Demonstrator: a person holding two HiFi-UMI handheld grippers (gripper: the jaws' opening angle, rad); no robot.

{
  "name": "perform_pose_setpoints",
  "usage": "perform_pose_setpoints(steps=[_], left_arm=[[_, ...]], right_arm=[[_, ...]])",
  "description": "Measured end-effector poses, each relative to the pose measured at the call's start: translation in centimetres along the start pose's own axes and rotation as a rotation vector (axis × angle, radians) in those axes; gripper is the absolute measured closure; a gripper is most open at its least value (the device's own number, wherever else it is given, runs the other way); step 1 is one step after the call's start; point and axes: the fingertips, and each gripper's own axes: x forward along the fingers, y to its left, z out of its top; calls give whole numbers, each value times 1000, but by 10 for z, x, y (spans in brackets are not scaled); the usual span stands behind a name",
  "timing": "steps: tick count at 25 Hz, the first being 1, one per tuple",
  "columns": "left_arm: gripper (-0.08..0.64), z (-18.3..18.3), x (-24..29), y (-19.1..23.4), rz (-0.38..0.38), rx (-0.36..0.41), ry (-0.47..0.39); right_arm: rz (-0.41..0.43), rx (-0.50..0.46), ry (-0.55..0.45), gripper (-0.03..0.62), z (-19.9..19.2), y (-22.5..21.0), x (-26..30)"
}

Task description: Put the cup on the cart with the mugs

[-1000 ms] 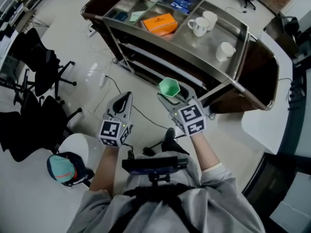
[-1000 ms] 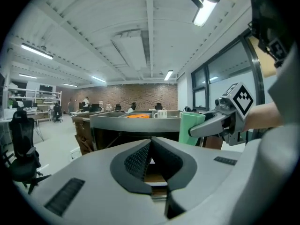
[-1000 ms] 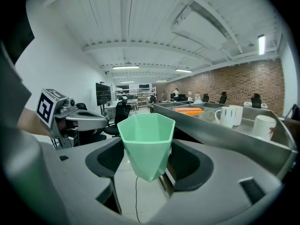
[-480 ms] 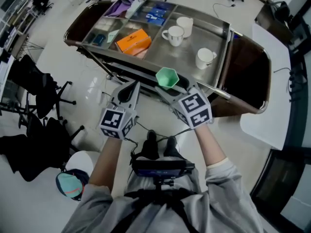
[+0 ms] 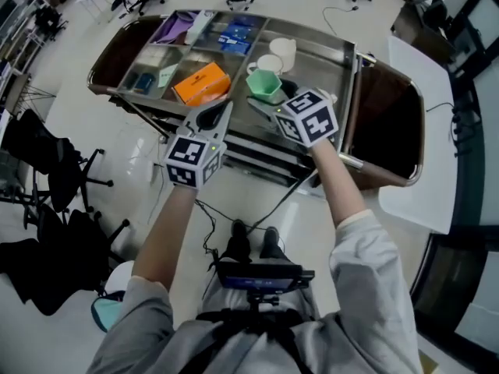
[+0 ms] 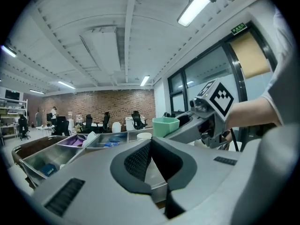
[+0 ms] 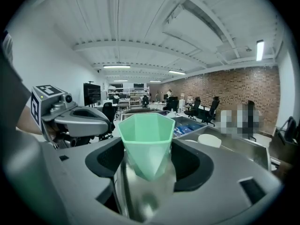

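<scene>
My right gripper (image 5: pixel 270 100) is shut on a pale green faceted cup (image 5: pixel 263 86), upright, with a pad on either side of its lower half (image 7: pixel 146 144). In the head view the cup hangs over the steel top of the cart (image 5: pixel 343 61), just in front of two white mugs (image 5: pixel 269 63) (image 5: pixel 285 47). A third mug is mostly hidden behind the right gripper's marker cube. My left gripper (image 5: pixel 221 111) is shut and empty, at the cart's front rail to the left of the cup. From the left gripper view the cup (image 6: pixel 165 126) shows to the right.
The cart's left compartments hold an orange box (image 5: pixel 201 82), blue packets (image 5: pixel 234 36) and a purple item (image 5: pixel 175 28). Dark brown panels (image 5: pixel 386 123) close the cart's ends. A white table (image 5: pixel 421 131) stands at the right, black office chairs (image 5: pixel 47 185) at the left, and a cable (image 5: pixel 204 209) lies on the floor.
Both grippers have moved forward and up toward the cart. The green cup, earlier short of the cart's front edge, is now over the steel top near the mugs.
</scene>
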Motion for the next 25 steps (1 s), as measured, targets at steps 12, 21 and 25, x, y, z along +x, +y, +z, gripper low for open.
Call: perform_pose_setpoints(steps=[12,21,25], left_arm=[[560,-15,29,26,-6,-12,23],[560,-24,34,33,-7,-28,26],[560,-28,31,37,1,-33,27]], right_arm=[[184,-8,144,270,-38,-22,60],[216,-31,248,270,-57,-21,84],[223,-36,310,270,-70,-16,90]])
